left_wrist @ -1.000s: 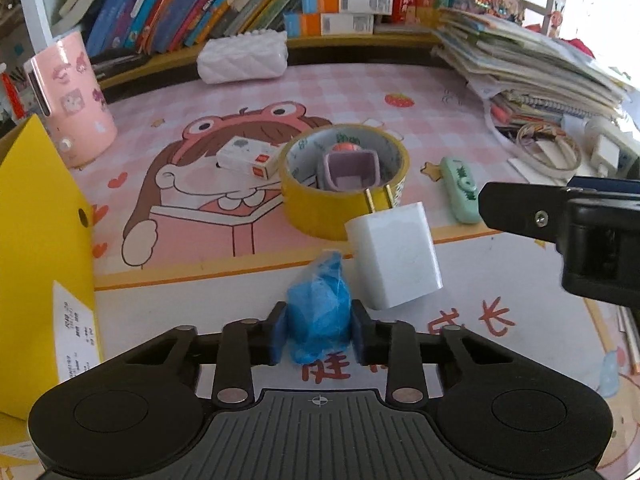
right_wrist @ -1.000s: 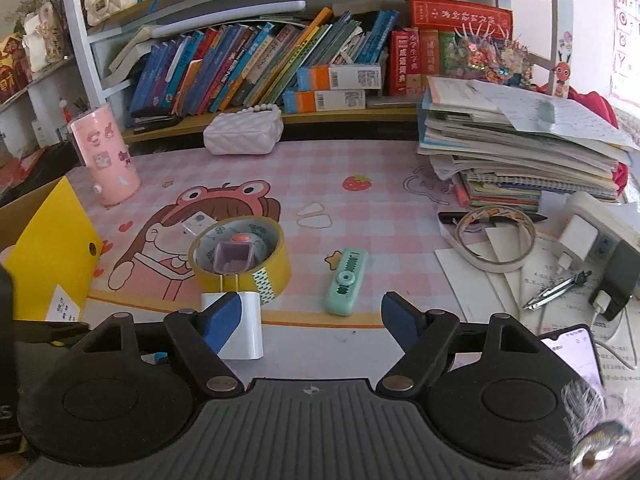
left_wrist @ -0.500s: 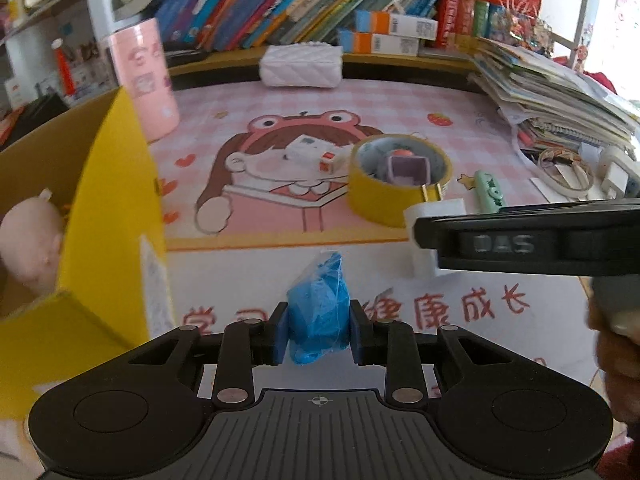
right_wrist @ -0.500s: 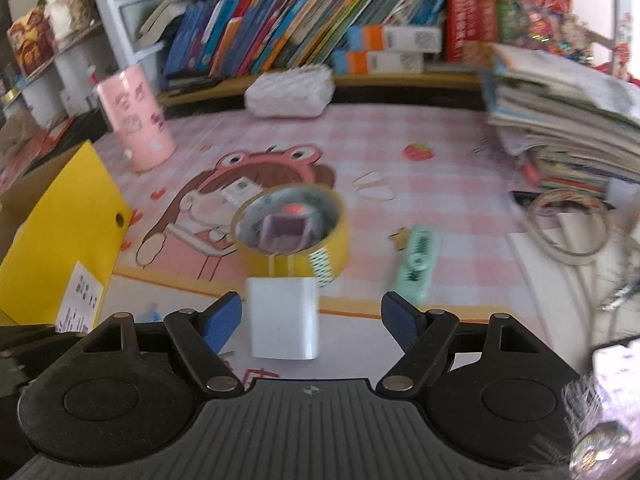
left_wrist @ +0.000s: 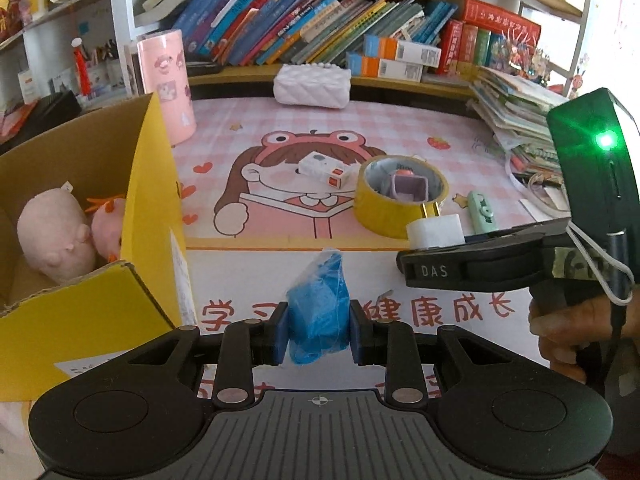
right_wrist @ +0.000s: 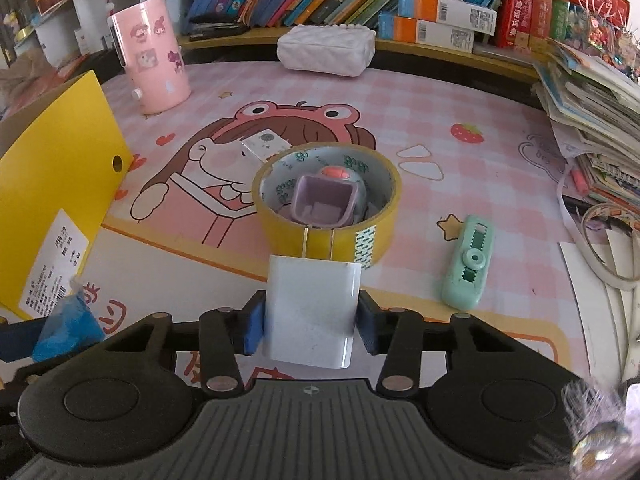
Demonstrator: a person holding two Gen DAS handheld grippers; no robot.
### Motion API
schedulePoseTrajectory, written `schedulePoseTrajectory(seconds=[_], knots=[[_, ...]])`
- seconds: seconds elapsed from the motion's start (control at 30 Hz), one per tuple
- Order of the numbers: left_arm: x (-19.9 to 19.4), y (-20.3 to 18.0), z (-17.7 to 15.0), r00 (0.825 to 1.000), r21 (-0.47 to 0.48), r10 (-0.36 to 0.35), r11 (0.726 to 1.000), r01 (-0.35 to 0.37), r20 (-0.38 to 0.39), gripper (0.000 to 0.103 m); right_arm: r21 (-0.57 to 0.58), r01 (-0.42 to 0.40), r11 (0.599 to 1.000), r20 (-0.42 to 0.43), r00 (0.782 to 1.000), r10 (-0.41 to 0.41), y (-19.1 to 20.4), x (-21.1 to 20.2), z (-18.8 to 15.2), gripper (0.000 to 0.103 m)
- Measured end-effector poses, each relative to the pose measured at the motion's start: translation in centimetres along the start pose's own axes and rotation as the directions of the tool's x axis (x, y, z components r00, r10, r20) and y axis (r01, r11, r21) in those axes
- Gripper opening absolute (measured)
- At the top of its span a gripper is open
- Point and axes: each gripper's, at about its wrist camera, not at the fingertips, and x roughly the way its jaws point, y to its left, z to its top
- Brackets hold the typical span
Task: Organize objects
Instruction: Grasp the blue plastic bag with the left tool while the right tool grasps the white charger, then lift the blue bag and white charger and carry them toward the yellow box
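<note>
My left gripper (left_wrist: 319, 332) is shut on a crumpled blue packet (left_wrist: 318, 308) and holds it above the desk, just right of the open yellow cardboard box (left_wrist: 148, 216). A white charger block (right_wrist: 312, 296) lies on the mat, its prongs toward the yellow tape roll (right_wrist: 376, 200). My right gripper (right_wrist: 310, 322) straddles the charger; its jaws are closing and both blue pads (right_wrist: 253, 326) touch the charger's sides. In the left wrist view the right gripper shows side-on over the charger (left_wrist: 435, 230), a hand on its handle.
Two pink plush toys (left_wrist: 54, 234) lie in the box. A purple holder (right_wrist: 324, 202) sits inside the tape roll. Nearby are a small white box (right_wrist: 266, 144), a green correction tape (right_wrist: 468, 268), a pink cup (right_wrist: 150, 60), a white pouch (right_wrist: 326, 50) and stacked books (right_wrist: 592, 92).
The right gripper came down over the white charger and its jaws narrowed onto it. The left gripper carried the blue packet up and leftward; the box's inside came into view.
</note>
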Motion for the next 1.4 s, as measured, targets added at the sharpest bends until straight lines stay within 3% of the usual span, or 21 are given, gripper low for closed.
schedulePoseTrajectory(seconds=[0.47,0.9,1.4], knots=[[-3.4,1.9,-1.5,0.996,-0.018,-0.049,0.999,0.050,0.072,0.028,0.083,0.012,0.996,0.023,1.000,-0.014,1.6,-5.6,-2.1,0.043],[-8.5,6.5,-6.1,0.991,-0.044,-0.088,0.995,0.093,0.105,0.027,0.054,0.047,0.997,0.036,0.998,-0.049,8.3,-10.2,-6.8,0.043],[-14.0,12.8,-12.0,0.994,-0.089,-0.057,0.994,0.065,0.098,0.027,0.020,0.012,1.000,0.013,1.000,-0.013,16.9,-13.0,-12.4,0.043]])
